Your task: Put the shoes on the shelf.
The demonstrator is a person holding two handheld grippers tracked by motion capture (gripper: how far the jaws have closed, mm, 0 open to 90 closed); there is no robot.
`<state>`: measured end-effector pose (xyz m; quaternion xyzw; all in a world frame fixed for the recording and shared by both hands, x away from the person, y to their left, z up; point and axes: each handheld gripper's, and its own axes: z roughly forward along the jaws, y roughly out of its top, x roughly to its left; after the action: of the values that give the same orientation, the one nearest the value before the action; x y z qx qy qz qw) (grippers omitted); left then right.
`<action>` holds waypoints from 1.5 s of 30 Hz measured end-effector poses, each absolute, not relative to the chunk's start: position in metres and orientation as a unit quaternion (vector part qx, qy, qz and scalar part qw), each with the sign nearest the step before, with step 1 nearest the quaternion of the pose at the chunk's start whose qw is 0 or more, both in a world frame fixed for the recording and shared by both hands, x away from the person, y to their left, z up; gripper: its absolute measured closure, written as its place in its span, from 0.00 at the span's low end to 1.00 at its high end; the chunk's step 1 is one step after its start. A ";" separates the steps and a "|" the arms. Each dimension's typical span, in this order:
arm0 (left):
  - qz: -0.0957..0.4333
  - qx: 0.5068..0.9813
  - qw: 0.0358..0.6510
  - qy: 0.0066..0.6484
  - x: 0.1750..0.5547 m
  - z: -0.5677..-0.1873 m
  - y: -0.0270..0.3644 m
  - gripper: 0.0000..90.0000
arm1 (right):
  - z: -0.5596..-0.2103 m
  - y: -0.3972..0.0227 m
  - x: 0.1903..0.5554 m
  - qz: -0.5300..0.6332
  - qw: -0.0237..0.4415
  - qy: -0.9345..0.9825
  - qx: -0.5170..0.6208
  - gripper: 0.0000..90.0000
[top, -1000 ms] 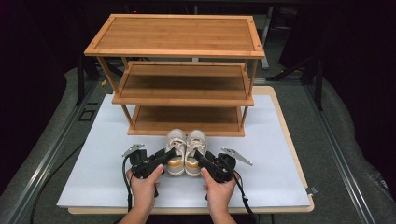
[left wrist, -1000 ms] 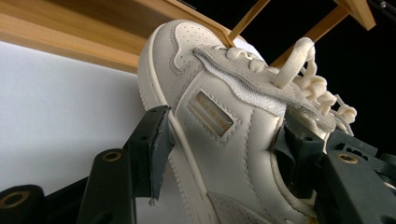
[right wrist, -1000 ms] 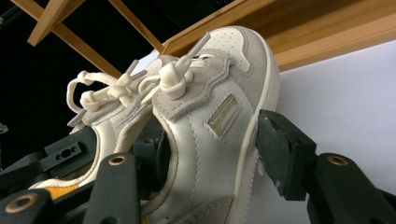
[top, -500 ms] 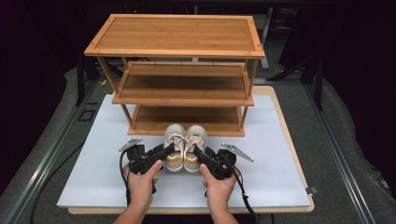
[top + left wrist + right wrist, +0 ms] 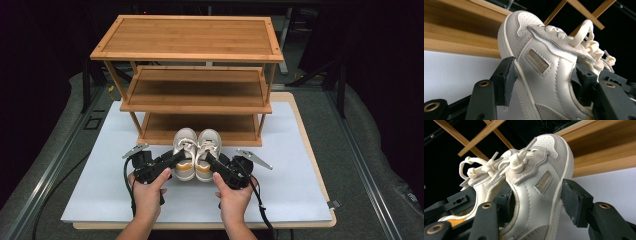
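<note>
Left gripper view has my left tool [image 5: 541, 82] clamped across the left sneaker [image 5: 544, 62]: one jaw presses the outer side by the sole, the other sits inside the collar against the lining. Its small gold side label and cream laces show above the jaws. Right gripper view mirrors this: my right tool [image 5: 537, 202] grips the right sneaker [image 5: 541, 185] the same way, outer jaw pad against the sidewall, inner jaw down in the opening.

From the high view, my left hand [image 5: 147, 192] and right hand [image 5: 234, 197] hold the left tool [image 5: 172, 161] and right tool [image 5: 214, 162] close together, angled in toward each other. The left sneaker [image 5: 184, 147] and right sneaker [image 5: 207, 147] sit side by side, touching, toes pointing away from me toward the bottom tier of the wooden shoe rack [image 5: 195, 75]. I cannot tell whether their soles rest on the white counter [image 5: 100, 180] or hang just above it. The rack stands at the far half of the counter, its three tiers bare.
</note>
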<state>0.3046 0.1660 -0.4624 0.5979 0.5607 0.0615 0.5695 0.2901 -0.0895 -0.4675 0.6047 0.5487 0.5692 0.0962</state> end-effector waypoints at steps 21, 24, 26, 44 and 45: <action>0.066 0.601 0.575 0.551 0.306 -0.434 0.165 0.48 | -0.440 -0.091 0.290 0.575 0.104 0.549 0.597 0.51; 0.067 0.600 0.577 0.550 0.306 -0.431 0.165 0.48 | -0.436 -0.091 0.290 0.575 0.106 0.551 0.596 0.51; 0.069 0.600 0.577 0.549 0.307 -0.429 0.165 0.48 | -0.433 -0.091 0.290 0.573 0.107 0.552 0.597 0.51; 0.073 0.600 0.584 0.541 0.314 -0.404 0.164 0.48 | -0.410 -0.092 0.295 0.582 0.113 0.547 0.591 0.51; 0.074 0.600 0.584 0.541 0.314 -0.403 0.164 0.48 | -0.409 -0.092 0.295 0.583 0.112 0.546 0.591 0.51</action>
<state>0.3141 0.1641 -0.4031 0.6005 0.5408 0.0738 0.5844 0.2955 -0.0924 -0.4094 0.5912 0.5458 0.5832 0.1116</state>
